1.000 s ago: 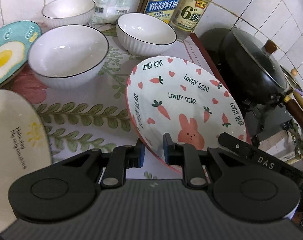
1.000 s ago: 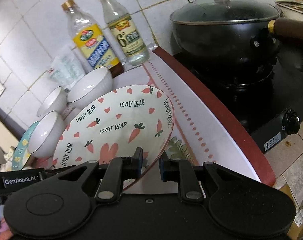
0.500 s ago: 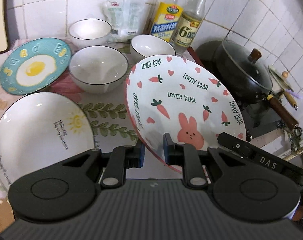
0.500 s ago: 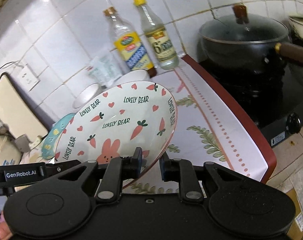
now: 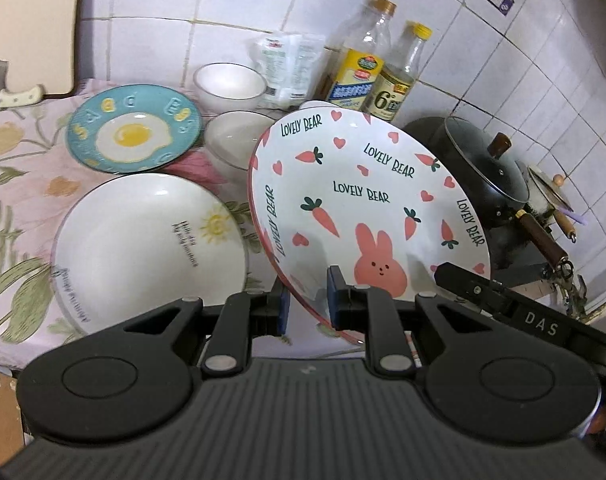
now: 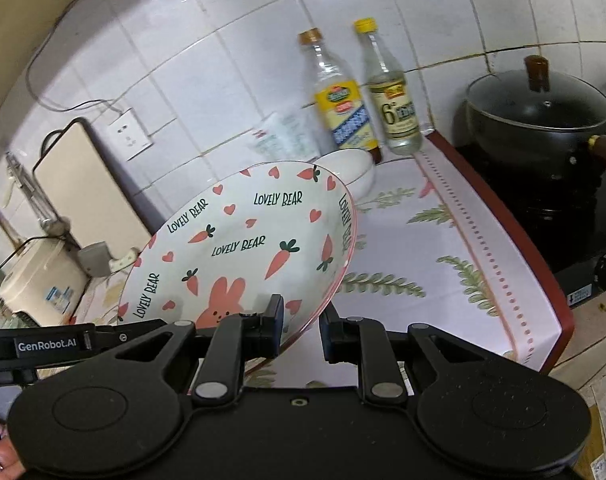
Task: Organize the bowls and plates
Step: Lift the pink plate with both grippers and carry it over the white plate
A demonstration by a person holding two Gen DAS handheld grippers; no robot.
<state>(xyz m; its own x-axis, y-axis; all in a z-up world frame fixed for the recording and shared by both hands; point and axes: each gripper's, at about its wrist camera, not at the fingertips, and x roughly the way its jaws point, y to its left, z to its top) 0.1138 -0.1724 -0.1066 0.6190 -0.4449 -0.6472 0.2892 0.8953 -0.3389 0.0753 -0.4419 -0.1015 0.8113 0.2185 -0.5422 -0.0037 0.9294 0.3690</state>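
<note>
Left wrist view: the left gripper (image 5: 307, 300) is closed down on the near rim of the bunny plate (image 5: 367, 216), one pad on each face of the rim, and the plate is carried tilted, clear of the counter. The right gripper (image 6: 301, 326) is likewise pinched onto the same plate's (image 6: 243, 248) lower edge, as the right wrist view shows; its black body, marked "DAS", appears at the plate's right edge in the left view. Just left of the held plate, a white plate with a sun motif (image 5: 143, 240) lies flat on the floral cloth (image 5: 19, 184). Beyond it rests the teal fried-egg plate (image 5: 133, 134). To that plate's right stands a white bowl (image 5: 239, 140), partly hidden by the raised plate, and a second white bowl (image 5: 229, 84) sits farther back near the wall. A third bowl (image 6: 353, 172) shows behind the plate's rim in the right wrist view. Against the tiles stand a plastic packet (image 5: 287, 64) and two bottles (image 5: 377, 68). At far right a lidded black pot (image 5: 483, 168) sits on the stove.
</note>
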